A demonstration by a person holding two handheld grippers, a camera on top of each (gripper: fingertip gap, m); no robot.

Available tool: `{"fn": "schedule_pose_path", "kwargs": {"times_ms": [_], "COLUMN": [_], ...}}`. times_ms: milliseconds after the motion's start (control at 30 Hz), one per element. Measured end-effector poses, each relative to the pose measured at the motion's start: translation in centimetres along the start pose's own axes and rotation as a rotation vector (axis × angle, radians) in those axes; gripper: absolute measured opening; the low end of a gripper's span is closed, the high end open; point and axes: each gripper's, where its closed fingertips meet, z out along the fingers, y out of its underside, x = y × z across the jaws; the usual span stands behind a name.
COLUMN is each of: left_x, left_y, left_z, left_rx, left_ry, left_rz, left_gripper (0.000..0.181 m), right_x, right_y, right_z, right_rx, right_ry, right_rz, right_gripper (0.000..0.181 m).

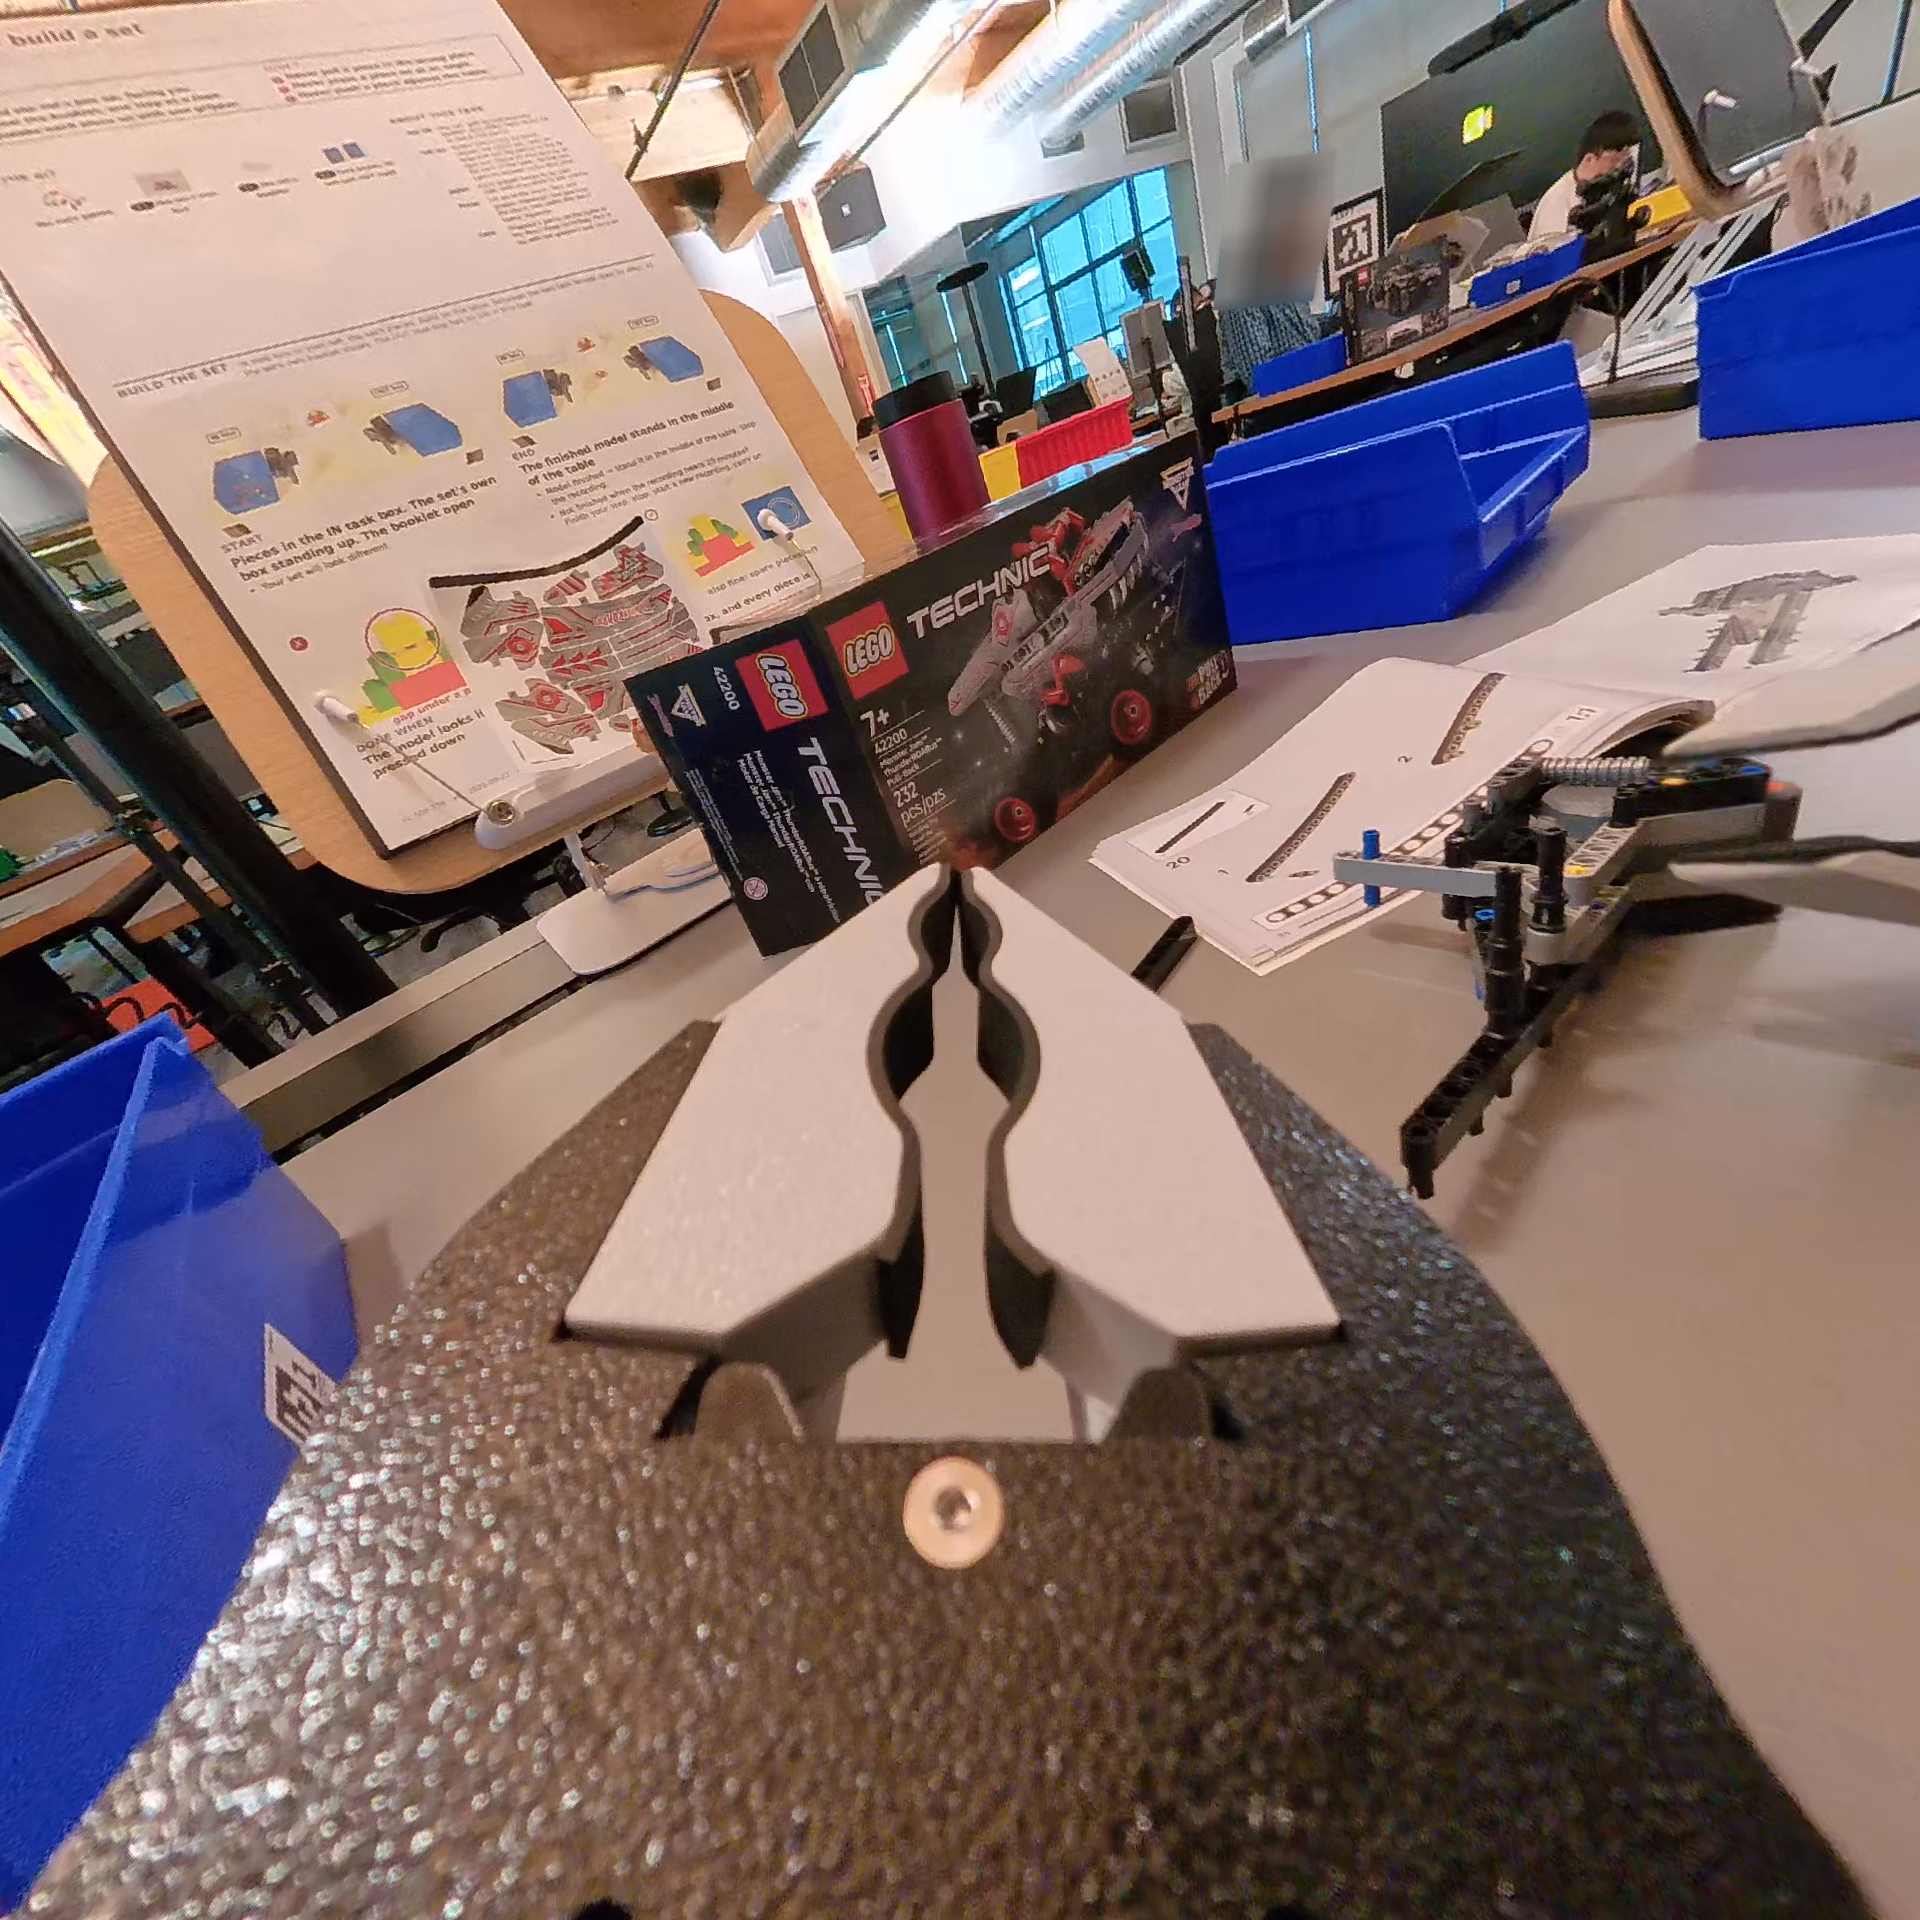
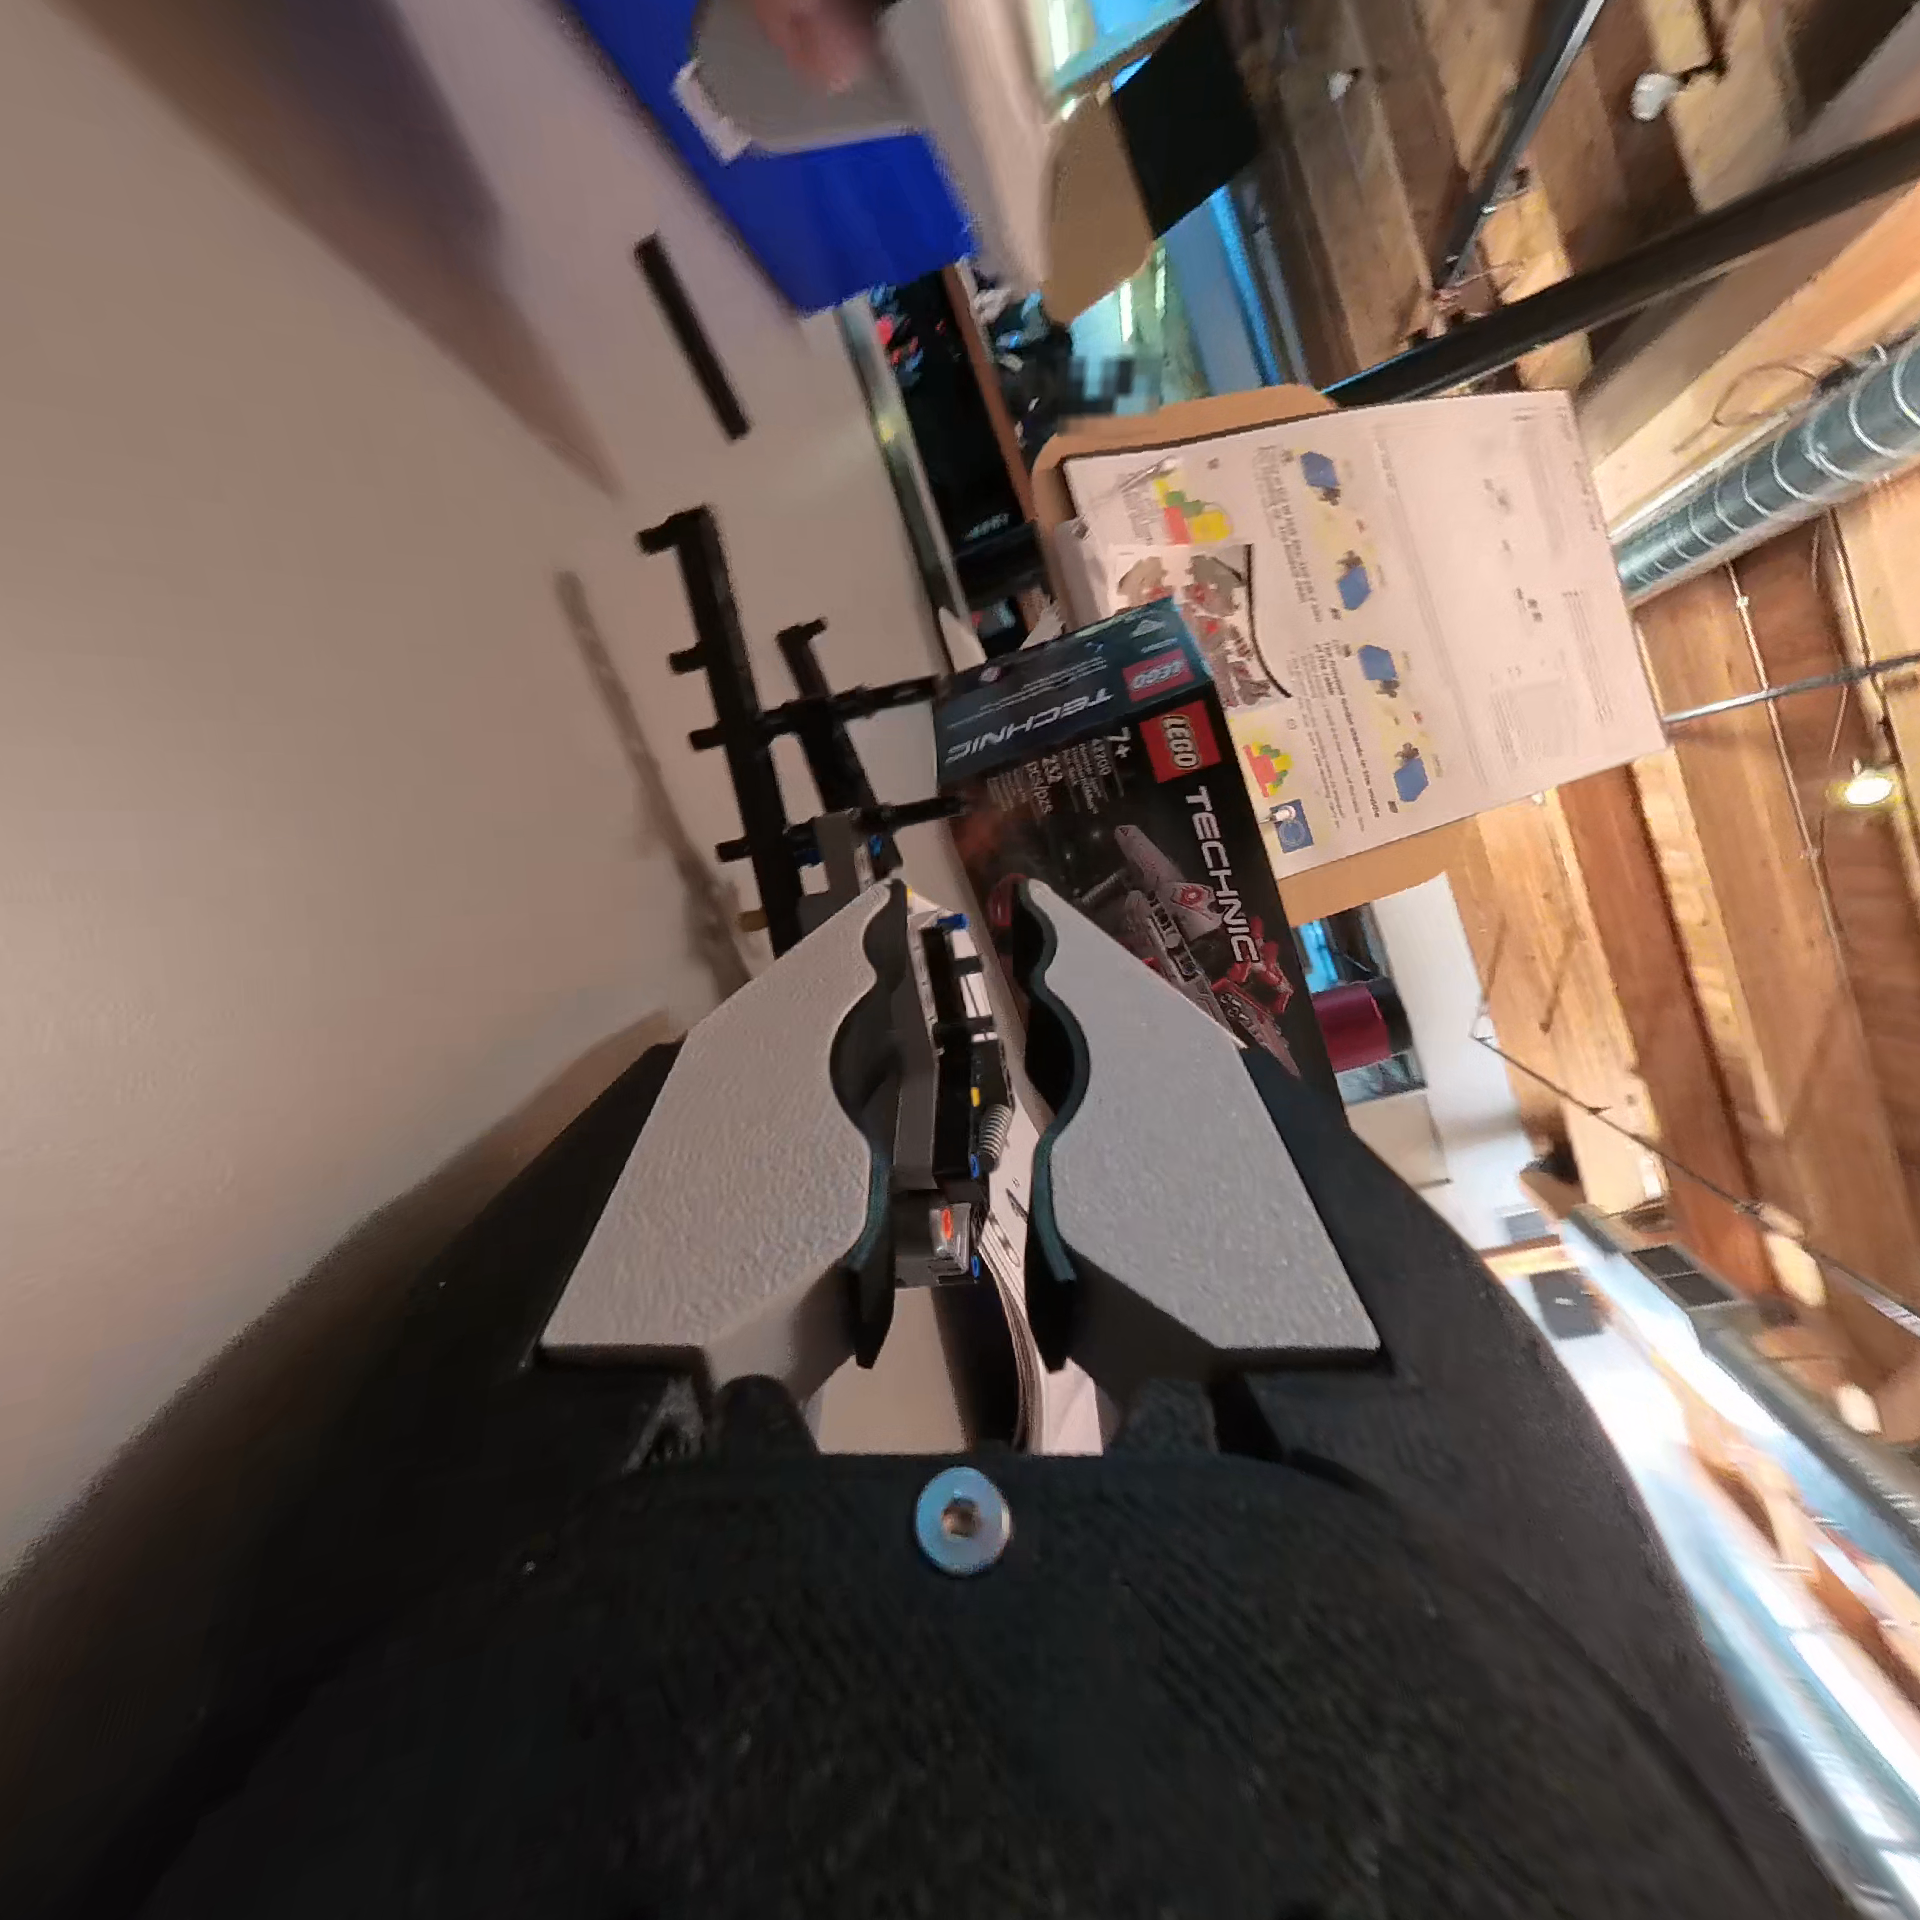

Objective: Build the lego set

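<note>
The partly built Lego model (image 1: 1538, 862), black beams with grey parts and a spring, is at the right in the left wrist view, tilted, with a black beam end touching the table. My right gripper (image 2: 961, 904) is shut on the model (image 2: 940, 1101); its black beams (image 2: 748, 727) stick out past the fingertips. One right finger (image 1: 1787, 717) shows above the model in the left wrist view. My left gripper (image 1: 956, 888) is shut and empty, just above the table, pointing at the Lego box (image 1: 966, 707). The open booklet (image 1: 1299, 790) lies behind the model.
A loose black beam (image 1: 1164, 951) lies by the booklet, also seen in the right wrist view (image 2: 691, 332). Blue bins stand at the near left (image 1: 125, 1299) and back right (image 1: 1392, 509). An instruction board (image 1: 343, 416) stands behind the box. The grey table (image 1: 1558, 1351) extends in front of the model. Spacing between my two grippers at the tips: around 15 cm.
</note>
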Motion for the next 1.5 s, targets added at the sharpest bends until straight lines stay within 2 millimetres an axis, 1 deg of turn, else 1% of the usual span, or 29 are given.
{"fn": "schedule_pose_path", "kwargs": {"times_ms": [67, 133, 233, 300, 467, 933, 1500], "left_x": [0.0, 0.0, -0.1, -0.1, 0.1, 0.3, 0.7], "left_y": [0.0, 0.0, 0.0, 0.0, 0.0, 0.1, 0.2], "left_z": [0.0, 0.0, -0.1, -0.1, 0.0, 0.1, 0.1], "left_rx": [0.001, -0.001, -0.001, 0.002, -0.001, -0.008, -0.015], "left_ry": [-0.001, -0.001, -0.007, -0.008, -0.001, 0.005, 0.016], "left_rz": [0.001, 0.005, 0.011, 0.008, 0.016, 0.032, 0.047], "left_gripper": [0.000, 0.000, 0.000, 0.000, 0.000, 0.000, 0.000], "right_x": [0.6, 0.5, -0.4, -0.7, -1.7, -3.3, -3.6], "right_y": [-0.3, -0.3, 0.6, 0.5, 1.0, 1.5, 1.4], "right_z": [-0.4, -0.8, -1.3, -1.5, -1.1, -0.7, -0.6], "right_rx": [0.035, 0.056, 0.021, 0.026, -0.019, -0.048, -0.045], "right_ry": [0.012, -0.006, -0.047, -0.045, -0.067, -0.142, -0.156], "right_rz": [0.057, 0.066, 0.003, -0.045, -0.132, -0.189, -0.177], "right_gripper": [0.017, 0.015, 0.011, 0.007, 0.004, 0.002, 0.000]}}
